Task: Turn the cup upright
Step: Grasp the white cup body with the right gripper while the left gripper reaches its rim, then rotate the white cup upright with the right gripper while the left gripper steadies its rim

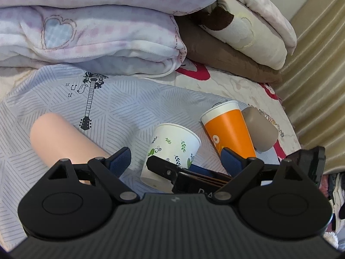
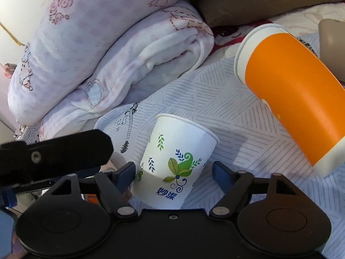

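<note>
Right tool (image 2: 173, 170) spread wide around white leaf-print cup (image 2: 172, 166), ready to grasp; left tool (image 1: 175, 159) released, waiting beside orange cup (image 1: 228, 129).

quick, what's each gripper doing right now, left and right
Left gripper: open, holding nothing.
Right gripper: open around the white leaf-print cup, not clamped.

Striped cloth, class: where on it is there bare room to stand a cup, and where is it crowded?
Bare room: the striped cloth between the guitar print, the folded blanket and the white leaf cup. Another patch lies between the leaf cup and orange cup in the right view. Crowded: orange cup against the brown cup, and near the pink cup.
</note>
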`<state>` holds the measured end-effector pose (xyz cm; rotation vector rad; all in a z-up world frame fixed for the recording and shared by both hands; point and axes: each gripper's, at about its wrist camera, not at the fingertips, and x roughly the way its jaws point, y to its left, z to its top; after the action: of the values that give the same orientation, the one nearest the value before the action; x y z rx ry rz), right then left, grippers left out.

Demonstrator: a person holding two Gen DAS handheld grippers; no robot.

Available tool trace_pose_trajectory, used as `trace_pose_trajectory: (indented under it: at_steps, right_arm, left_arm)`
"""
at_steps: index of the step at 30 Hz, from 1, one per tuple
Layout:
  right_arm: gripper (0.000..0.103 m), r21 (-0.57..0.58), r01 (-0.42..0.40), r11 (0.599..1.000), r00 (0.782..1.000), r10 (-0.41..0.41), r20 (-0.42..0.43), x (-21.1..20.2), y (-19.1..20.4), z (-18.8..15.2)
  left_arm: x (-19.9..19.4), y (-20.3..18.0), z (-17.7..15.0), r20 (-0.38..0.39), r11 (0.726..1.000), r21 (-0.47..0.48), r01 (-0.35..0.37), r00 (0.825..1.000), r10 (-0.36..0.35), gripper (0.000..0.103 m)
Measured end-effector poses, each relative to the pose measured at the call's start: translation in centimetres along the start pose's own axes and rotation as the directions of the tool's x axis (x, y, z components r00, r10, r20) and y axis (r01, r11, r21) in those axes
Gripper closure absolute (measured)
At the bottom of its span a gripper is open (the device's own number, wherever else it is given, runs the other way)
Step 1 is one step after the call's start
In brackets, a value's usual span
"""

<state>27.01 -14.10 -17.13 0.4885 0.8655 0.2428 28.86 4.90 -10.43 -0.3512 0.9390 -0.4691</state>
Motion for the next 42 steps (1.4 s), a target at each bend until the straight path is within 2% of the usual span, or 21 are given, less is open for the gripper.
trace_pose_trajectory:
  at_steps: [7,16,21,26,30,33,35,42]
  right_arm:
    - [0.030,-0.044,-0.010,0.999,1.000,0.009,-0.002,-0.7,0.4,-0.1]
    - [0.031,-0.086,-0.011,0.996,1.000,0.012,0.012,-3.4,0.8,-0.2]
    - [0.031,-0.156,-0.002,0.988,0.998,-0.007,-0.056,-5.6,1.5,-0.1]
    - [0.031,-0.307,0.017,0.952,0.988,-0.062,-0.138,-9.2,2.5,-0.3]
    - [0.031,-0.323,0.030,0.946,0.980,-0.091,-0.177,-11.3,1.4,-1.1]
    - [0.031,-0.300,0.035,0.953,0.976,-0.097,-0.196,-12.4,0.3,-2.0]
    - [0.031,-0.283,0.035,0.958,0.973,-0.098,-0.210,-13.0,-0.3,-2.7]
    - [0.031,-0.230,0.052,0.972,0.969,-0.105,-0.223,-12.8,-1.7,-3.1]
  left_arm:
    - [-0.1,0.6,0.0,-0.003,0.999,-0.040,0.017,1.000,-0.017,0.013]
    - [-0.7,-0.4,-0.5,-0.009,0.998,-0.025,0.053,0.999,-0.054,0.013]
    - [-0.7,-0.4,-1.1,-0.029,0.992,-0.068,0.110,0.993,-0.112,0.013]
    - [-0.4,-1.5,-2.1,-0.098,0.980,-0.088,0.176,0.978,-0.185,0.013]
    - [0.0,-3.0,-3.5,-0.177,0.963,-0.123,0.239,0.950,-0.258,0.013]
    - [0.5,-4.1,-4.7,-0.216,0.964,-0.126,0.235,0.942,-0.258,0.013]
    - [0.8,-4.8,-5.3,-0.228,0.969,-0.113,0.221,0.943,-0.241,0.013]
    - [2.7,-5.9,-6.9,-0.297,0.976,-0.100,0.193,0.931,-0.215,0.014]
